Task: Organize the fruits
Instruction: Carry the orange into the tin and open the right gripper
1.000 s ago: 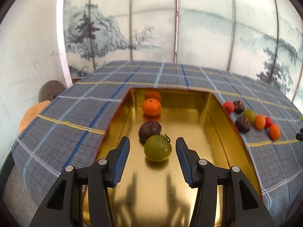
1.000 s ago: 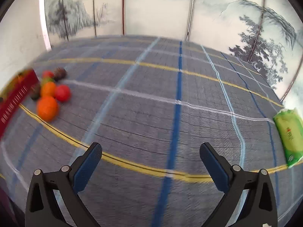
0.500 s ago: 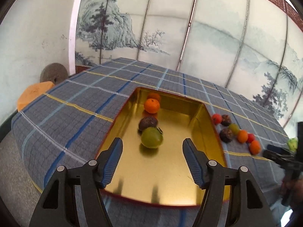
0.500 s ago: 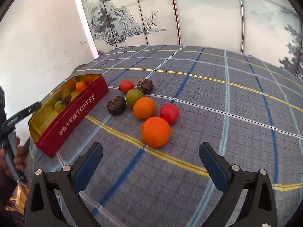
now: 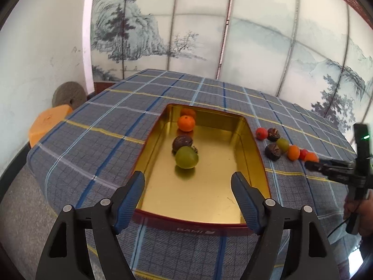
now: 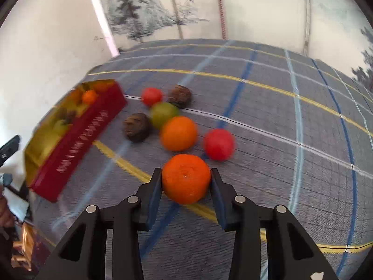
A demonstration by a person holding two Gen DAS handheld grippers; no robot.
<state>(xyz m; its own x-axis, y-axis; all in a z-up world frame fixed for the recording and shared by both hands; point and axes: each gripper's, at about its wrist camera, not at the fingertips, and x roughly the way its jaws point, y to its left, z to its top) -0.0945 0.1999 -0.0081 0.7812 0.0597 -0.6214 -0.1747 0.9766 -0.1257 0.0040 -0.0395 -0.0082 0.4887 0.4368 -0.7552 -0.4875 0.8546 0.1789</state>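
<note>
The right gripper [image 6: 186, 182] pinches an orange [image 6: 186, 178] low over the checked cloth [image 6: 268, 116]. The left gripper [image 5: 187, 196] hangs spread wide above the gold tin [image 5: 209, 193]. Three fruits sit in the tin. Six more wait beside it, so lots is left.

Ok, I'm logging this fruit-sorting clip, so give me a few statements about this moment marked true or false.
1. The right gripper is closed on an orange. True.
2. The left gripper holds the green fruit. False: it is open and empty, and the green fruit lies in the tin.
3. Three fruits lie in the tin. True: an orange one, a dark brown one and a green one.
4. The tin is silver inside. False: it is gold inside with red outer walls.
5. Two red fruits lie on the checked cloth. True.
</note>
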